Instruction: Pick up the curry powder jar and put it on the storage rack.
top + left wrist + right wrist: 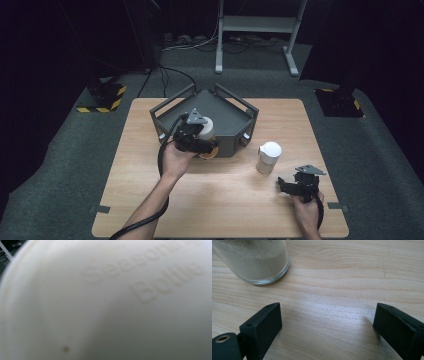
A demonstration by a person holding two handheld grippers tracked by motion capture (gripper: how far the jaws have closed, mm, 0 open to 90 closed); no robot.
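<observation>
The seasoning bottle with its white lid is held in the left gripper, lifted over the front edge of the grey rack that stands at the middle of the table. In the left gripper view its white lid sits right against the camera, blurred, with raised lettering across it. The jaws are closed on the bottle. An orange-brown base shows just below the gripper in the high view.

The left hand reaches forward from the bottom edge, forearm angled up and to the right, a black cable looping down beside the wrist.

The right gripper rests low near the table's right front corner, held by the right hand, well apart from the rack. Its two black jaws stand wide apart with only bare wood between them. Beyond them stands a second bottle, glass with pale powder inside and a white cap, near but not touching.

The wooden table has a light grain and stands on grey carpet. Behind it the room is dark, with a white metal frame, loose cables and yellow-and-black striped bases on the floor.
</observation>
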